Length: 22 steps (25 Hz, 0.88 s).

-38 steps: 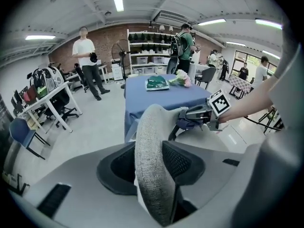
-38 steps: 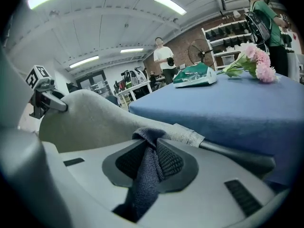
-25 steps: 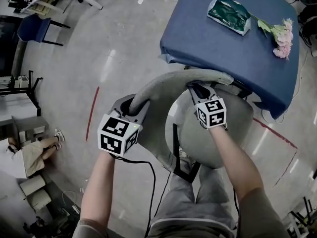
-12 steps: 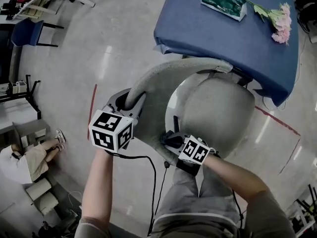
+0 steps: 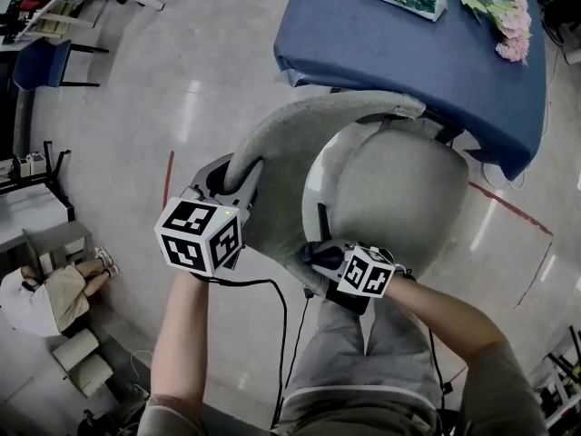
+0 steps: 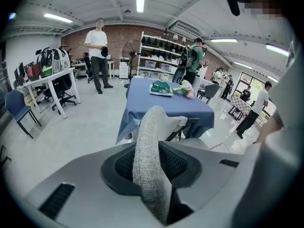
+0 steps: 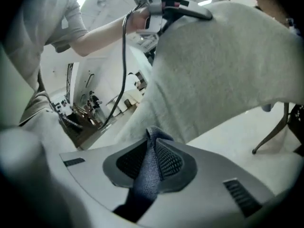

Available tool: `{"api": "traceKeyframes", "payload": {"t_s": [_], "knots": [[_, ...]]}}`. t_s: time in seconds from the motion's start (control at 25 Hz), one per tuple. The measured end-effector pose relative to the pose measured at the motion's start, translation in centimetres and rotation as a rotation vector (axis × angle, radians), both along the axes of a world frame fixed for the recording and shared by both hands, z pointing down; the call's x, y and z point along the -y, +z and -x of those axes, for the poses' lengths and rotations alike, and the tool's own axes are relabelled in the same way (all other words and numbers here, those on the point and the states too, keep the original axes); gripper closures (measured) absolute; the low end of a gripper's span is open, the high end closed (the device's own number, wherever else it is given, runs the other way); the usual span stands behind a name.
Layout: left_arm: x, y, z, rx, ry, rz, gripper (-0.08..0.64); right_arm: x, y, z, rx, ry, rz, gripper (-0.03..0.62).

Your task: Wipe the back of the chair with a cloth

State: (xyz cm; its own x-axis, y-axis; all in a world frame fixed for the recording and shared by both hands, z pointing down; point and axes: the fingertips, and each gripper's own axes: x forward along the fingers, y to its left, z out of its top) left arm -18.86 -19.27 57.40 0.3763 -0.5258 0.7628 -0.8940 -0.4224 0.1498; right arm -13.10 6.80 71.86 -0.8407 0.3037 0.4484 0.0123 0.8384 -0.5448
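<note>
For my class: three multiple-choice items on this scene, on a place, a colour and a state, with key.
1. Where do the pink flowers lie? A on the blue-covered table; B on the chair seat; C on the floor.
2. What colour is the curved fabric chair back? A red; B grey; C green.
3. What state is the right claw in? A open, empty; B shut on a pen; C shut on a blue-grey cloth.
Key: 1 A, they rest on its cover; 2 B, grey in every view; 3 C, cloth pinched in it.
</note>
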Motion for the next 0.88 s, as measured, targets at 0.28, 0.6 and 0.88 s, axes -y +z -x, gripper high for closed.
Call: {"api": "traceKeyframes", "payload": {"t_s": [0.28,0.6,0.88], "knots": [[0.0,-0.1,0.0,-0.01,-0.015,0.004,0.456,16.8,-4.6,4.7,0.159,0.436,-0.066,0.526],[-0.1,0.0,0.1,-0.023,-0.021,0.005,0.456,34.5,-8.7,-11.6,0.241,1.218,-0.183,0.539],[-0.1,-0.1,0.1,-0.028,-0.025,0.01,0.459,35.6,-8.2,-12.9,0.233,1.306,-0.19,0.54]]}}
